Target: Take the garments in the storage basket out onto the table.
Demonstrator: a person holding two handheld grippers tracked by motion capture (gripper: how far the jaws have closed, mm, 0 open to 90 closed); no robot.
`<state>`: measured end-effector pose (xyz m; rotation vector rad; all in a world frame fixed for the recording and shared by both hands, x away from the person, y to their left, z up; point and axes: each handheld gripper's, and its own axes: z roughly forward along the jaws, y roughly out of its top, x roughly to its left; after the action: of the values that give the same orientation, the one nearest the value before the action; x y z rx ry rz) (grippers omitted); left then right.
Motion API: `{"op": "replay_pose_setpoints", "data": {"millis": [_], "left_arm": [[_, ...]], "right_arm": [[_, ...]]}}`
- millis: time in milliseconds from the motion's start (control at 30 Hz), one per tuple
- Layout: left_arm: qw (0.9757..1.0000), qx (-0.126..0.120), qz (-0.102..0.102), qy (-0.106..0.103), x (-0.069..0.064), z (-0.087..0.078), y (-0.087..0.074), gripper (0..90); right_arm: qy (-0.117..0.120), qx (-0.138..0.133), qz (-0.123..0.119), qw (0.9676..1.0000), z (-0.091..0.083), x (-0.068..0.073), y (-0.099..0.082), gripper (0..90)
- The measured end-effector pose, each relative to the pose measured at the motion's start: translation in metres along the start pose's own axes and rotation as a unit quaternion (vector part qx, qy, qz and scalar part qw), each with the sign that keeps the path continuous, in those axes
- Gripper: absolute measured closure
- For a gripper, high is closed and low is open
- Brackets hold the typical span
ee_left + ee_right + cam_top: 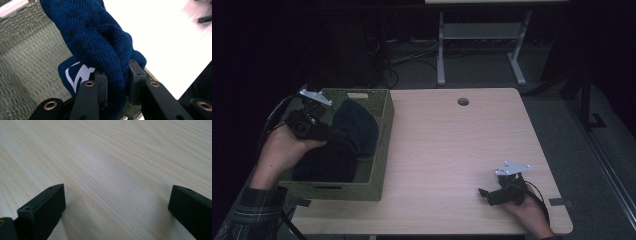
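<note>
The woven basket [382, 150] stood at the left end of the wooden table [452, 145], its green walls closing round my left gripper [329, 134] on every side. A round cable hole [463, 101] sat near the far edge of the table, and behind it stood the grey legs of another desk [442, 50]. Between the two grippers the tabletop lay bare. My right gripper [484, 192] rested low on the wood near the front right corner, jaws spread wide with nothing between them.

My left gripper was clamped on a dark blue knitted cloth [100, 42], bunched thick between the pads. It hung over the basket's inside, its folds draped against the wall, and beneath it lay a blue piece with a white mark [80, 75].
</note>
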<state>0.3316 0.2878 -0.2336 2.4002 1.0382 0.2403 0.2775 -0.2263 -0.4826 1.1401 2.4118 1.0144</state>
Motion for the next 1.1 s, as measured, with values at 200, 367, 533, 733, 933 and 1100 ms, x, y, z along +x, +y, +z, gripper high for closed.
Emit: {"op": "replay_pose_setpoints", "data": {"millis": [200, 367, 533, 733, 933, 1100], "left_arm": [[0.9999, -0.005, 0.009, 0.001, -0.005, -0.009, 0.012, 73.9], [0.9998, -0.01, 0.018, -0.002, -0.01, -0.014, 0.023, 74.0], [0.9995, -0.014, 0.027, 0.002, -0.016, -0.022, 0.036, 74.0], [0.9989, -0.027, 0.038, 0.004, -0.024, -0.036, 0.053, 74.0], [0.9982, -0.038, 0.047, -0.001, -0.031, -0.045, 0.069, 74.1], [0.9974, -0.042, 0.058, -0.002, -0.037, -0.051, 0.082, 74.1]], "right_arm": [[0.0, -0.001, -0.003, 1.0, 0.0, 0.0, 0.0, 0.7], [0.0, 0.0, 0.001, 1.0, 0.0, 0.0, 0.0, 0.7], [0.0, 0.001, 0.002, 1.0, 0.0, 0.0, 0.0, 0.7], [0.0, 0.0, -0.001, 1.0, 0.0, 0.0, 0.0, 0.7], [-0.001, 0.001, 0.0, 1.0, 0.0, 0.0, 0.0, 0.8], [0.0, 0.002, 0.001, 1.0, 0.0, 0.0, 0.0, 0.7]]}}
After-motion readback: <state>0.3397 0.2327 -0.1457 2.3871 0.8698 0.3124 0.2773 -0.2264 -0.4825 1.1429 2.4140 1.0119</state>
